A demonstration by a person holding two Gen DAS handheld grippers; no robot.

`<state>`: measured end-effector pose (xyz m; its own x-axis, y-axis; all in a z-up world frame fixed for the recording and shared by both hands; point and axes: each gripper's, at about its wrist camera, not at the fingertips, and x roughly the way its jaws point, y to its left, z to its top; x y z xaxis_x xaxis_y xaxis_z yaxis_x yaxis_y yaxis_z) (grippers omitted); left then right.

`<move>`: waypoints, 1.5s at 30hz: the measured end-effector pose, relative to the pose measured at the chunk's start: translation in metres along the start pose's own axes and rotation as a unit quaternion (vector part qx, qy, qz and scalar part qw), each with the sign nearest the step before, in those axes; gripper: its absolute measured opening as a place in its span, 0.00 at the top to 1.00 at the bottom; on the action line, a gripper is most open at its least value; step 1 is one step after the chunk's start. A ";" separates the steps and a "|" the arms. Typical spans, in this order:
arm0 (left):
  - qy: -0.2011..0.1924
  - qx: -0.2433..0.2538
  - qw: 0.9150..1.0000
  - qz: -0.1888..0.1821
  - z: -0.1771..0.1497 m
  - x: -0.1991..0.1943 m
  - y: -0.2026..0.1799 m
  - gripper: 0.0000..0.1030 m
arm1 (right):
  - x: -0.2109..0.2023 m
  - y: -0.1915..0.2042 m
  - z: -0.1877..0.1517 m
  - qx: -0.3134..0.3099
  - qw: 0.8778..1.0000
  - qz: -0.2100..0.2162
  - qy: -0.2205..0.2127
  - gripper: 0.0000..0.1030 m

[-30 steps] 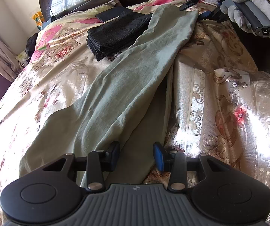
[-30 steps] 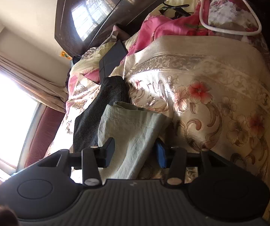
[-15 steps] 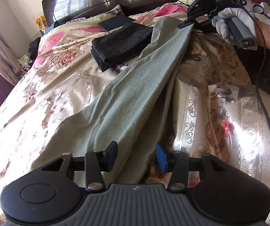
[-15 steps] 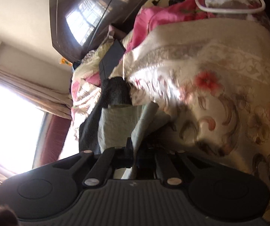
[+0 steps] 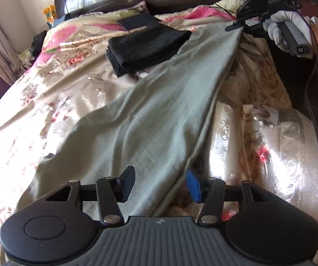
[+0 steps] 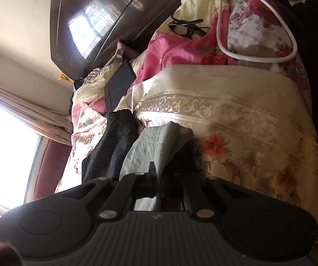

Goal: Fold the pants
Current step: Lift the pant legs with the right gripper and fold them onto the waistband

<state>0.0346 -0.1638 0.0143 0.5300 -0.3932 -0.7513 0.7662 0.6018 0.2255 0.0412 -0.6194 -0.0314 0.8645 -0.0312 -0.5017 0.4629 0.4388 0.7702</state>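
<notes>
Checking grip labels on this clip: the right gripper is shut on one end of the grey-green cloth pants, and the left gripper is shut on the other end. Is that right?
Not quite. The left wrist view shows the left gripper open, its pads apart with the grey-green cloth pants lying between them unpinched; its jaws have just been opening. The right gripper is indeed shut on its end.

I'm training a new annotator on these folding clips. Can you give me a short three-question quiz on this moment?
1. True or false: the right gripper is clamped on the green pants.
2. What lies beside the pants' far end? A) folded black garment B) a towel C) a book
3. How do the left gripper jaws stand?

Key:
1. True, it pinches the far end.
2. A.
3. Apart, astride the pants' near end; the pads are not pressing on the cloth.
</notes>
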 end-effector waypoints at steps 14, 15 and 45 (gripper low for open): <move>-0.018 -0.092 0.994 0.049 -0.036 0.004 0.025 0.34 | -0.040 0.145 -0.026 -0.113 0.983 0.145 0.013 0.97; -0.020 -0.100 0.993 0.056 -0.042 -0.001 0.028 0.34 | -0.039 0.163 -0.037 -0.131 0.978 0.161 0.027 0.97; -0.053 -0.299 0.943 0.134 -0.176 -0.102 0.084 0.23 | 0.014 0.344 -0.510 -0.552 0.675 0.247 0.423 0.88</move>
<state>-0.0188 0.0496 0.0002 0.7337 -0.2189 -0.6432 0.2740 0.9616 -0.0148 0.1127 -0.0112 0.0259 0.2235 0.6823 -0.6960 -0.6716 0.6254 0.3974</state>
